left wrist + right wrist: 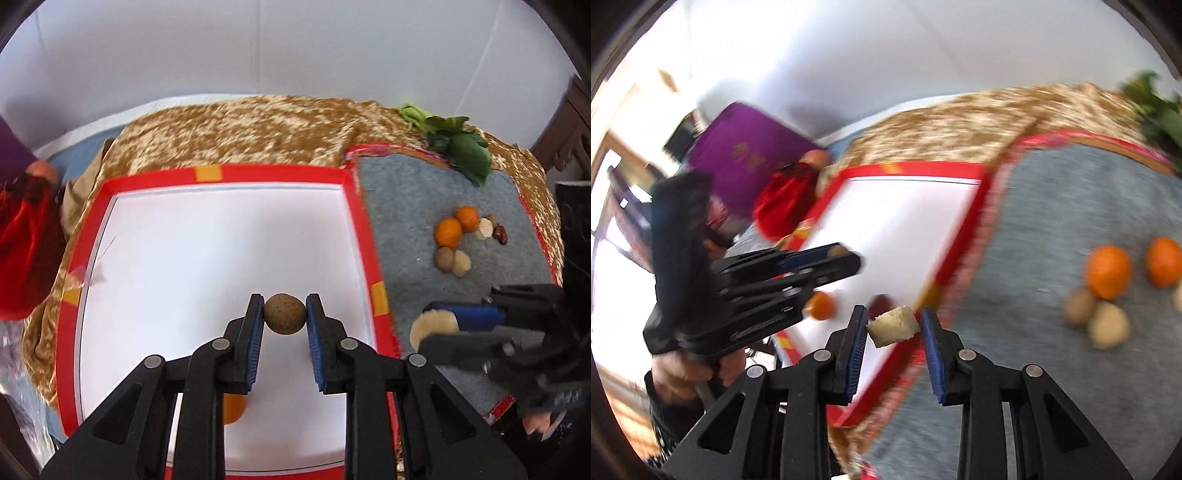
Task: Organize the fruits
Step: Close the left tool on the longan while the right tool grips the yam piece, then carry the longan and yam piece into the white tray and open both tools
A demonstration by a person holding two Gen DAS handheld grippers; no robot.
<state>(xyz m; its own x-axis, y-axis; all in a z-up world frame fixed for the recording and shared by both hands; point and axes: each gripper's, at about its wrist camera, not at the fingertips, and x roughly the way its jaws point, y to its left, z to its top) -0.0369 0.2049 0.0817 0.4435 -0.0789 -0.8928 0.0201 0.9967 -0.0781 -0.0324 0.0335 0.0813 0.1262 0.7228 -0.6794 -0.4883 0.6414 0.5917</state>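
Left gripper (284,314) clamped on brown kiwi (284,314), long axis level across pads, right gripper (894,324) clamping pale chunk (894,325)

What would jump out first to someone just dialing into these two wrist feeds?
The left gripper clamps a brown kiwi over the white, red-rimmed tray, where one orange already lies. The right gripper grips a pale, cut-looking piece near the tray's edge. More oranges and kiwis sit clustered on the grey mat.

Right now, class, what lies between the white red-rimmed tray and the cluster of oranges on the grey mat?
Only bare grey mat lies between the white red-rimmed tray and the oranges, shown in the left wrist view.
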